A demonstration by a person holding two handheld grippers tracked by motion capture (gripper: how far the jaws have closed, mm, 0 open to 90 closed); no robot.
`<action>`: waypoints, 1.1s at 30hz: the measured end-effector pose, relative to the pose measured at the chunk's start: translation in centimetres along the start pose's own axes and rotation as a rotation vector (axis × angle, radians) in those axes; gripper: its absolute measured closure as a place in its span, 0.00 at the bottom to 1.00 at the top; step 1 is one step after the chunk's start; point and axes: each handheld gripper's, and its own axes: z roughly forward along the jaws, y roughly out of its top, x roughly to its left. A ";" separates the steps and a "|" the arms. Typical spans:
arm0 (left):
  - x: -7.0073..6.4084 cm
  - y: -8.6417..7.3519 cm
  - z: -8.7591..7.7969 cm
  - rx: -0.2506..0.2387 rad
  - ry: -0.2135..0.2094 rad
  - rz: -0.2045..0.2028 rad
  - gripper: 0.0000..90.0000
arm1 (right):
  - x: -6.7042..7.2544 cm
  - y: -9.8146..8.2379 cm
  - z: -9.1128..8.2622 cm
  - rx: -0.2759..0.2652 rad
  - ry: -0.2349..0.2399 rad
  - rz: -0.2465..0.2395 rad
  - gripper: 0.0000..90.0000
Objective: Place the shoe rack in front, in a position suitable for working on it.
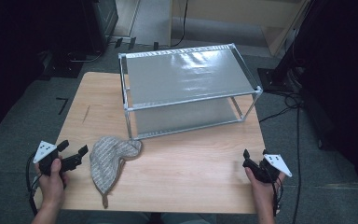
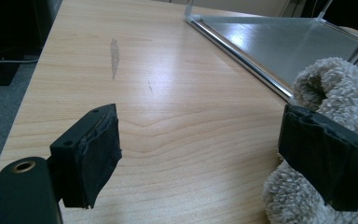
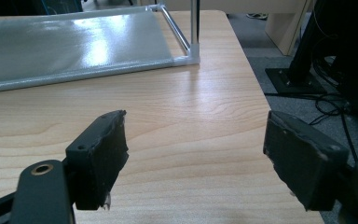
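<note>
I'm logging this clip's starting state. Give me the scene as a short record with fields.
surface: wooden table
cloth: grey fuzzy cloth, crumpled, lying at the table's front left, just in front of the rack
rack: two-tier metal shelf rack at the back of the table
left gripper: jaws open, beside the cloth, nothing between them
right gripper: jaws open over bare table at the front right
held: nothing

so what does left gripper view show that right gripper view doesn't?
Left gripper view: the fluffy grey cloth beside its open right finger, and a dark streak on the table top.
Right gripper view: the floor past the table's edge with a black stand base and cables.
Both: wooden table, metal shelf rack, open fingers with nothing between them.
</note>
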 end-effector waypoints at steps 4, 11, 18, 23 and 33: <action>-0.1 0.1 0.1 0.011 -0.007 -0.001 0.14 | 0.1 0.0 -0.1 -0.002 0.007 -0.007 0.24; -0.8 0.8 0.8 0.022 -0.090 -0.016 0.14 | 0.5 0.0 -0.1 0.000 0.021 -0.054 0.24; -2.6 1.3 0.9 0.018 -0.153 0.031 0.11 | 0.9 -0.1 -0.2 0.006 0.024 -0.075 0.24; -4.7 1.5 0.9 0.036 -0.207 0.110 0.09 | 1.5 -0.2 -0.4 0.017 0.034 -0.100 0.24; -6.6 0.9 1.9 0.097 -0.220 0.138 0.44 | 4.1 0.1 -0.3 0.030 0.104 -0.108 0.24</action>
